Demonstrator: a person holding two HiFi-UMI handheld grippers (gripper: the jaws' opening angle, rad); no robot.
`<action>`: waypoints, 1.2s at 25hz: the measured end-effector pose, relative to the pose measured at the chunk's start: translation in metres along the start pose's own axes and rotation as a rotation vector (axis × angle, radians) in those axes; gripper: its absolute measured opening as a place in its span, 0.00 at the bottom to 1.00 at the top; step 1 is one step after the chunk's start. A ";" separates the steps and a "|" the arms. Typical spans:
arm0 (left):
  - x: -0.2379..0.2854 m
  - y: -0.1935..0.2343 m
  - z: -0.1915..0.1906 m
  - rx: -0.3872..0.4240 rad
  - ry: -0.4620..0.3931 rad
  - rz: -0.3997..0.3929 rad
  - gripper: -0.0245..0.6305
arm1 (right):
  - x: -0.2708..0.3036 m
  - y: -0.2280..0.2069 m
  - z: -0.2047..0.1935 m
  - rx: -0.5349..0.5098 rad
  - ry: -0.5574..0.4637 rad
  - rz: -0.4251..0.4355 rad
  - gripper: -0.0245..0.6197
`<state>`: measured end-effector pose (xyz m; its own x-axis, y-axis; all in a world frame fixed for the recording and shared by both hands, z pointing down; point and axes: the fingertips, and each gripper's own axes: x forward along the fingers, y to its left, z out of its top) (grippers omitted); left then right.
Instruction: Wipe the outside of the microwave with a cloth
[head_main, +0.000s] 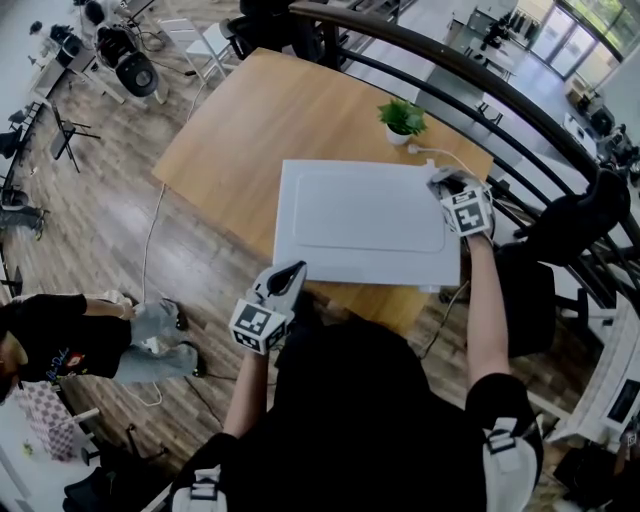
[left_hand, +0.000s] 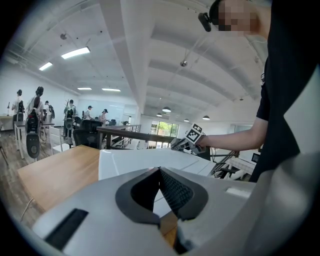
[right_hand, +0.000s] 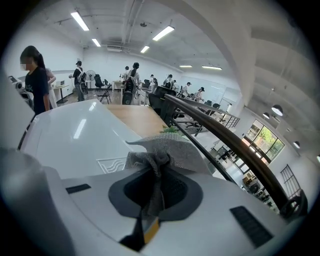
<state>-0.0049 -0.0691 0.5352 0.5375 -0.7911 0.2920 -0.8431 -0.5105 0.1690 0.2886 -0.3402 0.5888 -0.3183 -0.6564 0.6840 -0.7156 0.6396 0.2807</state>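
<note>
Black short-sleeved shirt (head_main: 380, 420); grey plastic left claw (head_main: 296, 269) and right claw (head_main: 441, 182) each bear a black-and-white square-marker cube.

smooth, glossy white microwave (head_main: 365, 215); coarse woven grey cloth (right_hand: 170, 150); matt wood-grain table (head_main: 270, 120).

White, glossy microwave (head_main: 365, 222). Tan wood-grain table (head_main: 250, 120) under it. Green plant (head_main: 403, 116) behind it. Grey woven cloth (right_hand: 170, 147) on it. Black-and-white square markers on the grey left gripper (head_main: 293, 272) and right gripper (head_main: 447, 183).
</note>
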 end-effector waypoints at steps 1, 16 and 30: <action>-0.001 0.004 0.000 -0.001 0.000 0.001 0.04 | 0.001 0.000 0.001 -0.001 0.004 -0.006 0.06; -0.007 0.036 0.007 0.004 -0.013 -0.018 0.04 | 0.006 0.020 0.017 -0.008 0.009 -0.028 0.06; -0.010 0.058 0.007 0.006 -0.023 -0.047 0.04 | 0.016 0.058 0.039 -0.012 -0.008 -0.012 0.06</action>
<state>-0.0589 -0.0931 0.5350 0.5767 -0.7738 0.2620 -0.8169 -0.5492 0.1761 0.2177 -0.3292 0.5899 -0.3151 -0.6669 0.6753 -0.7119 0.6366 0.2965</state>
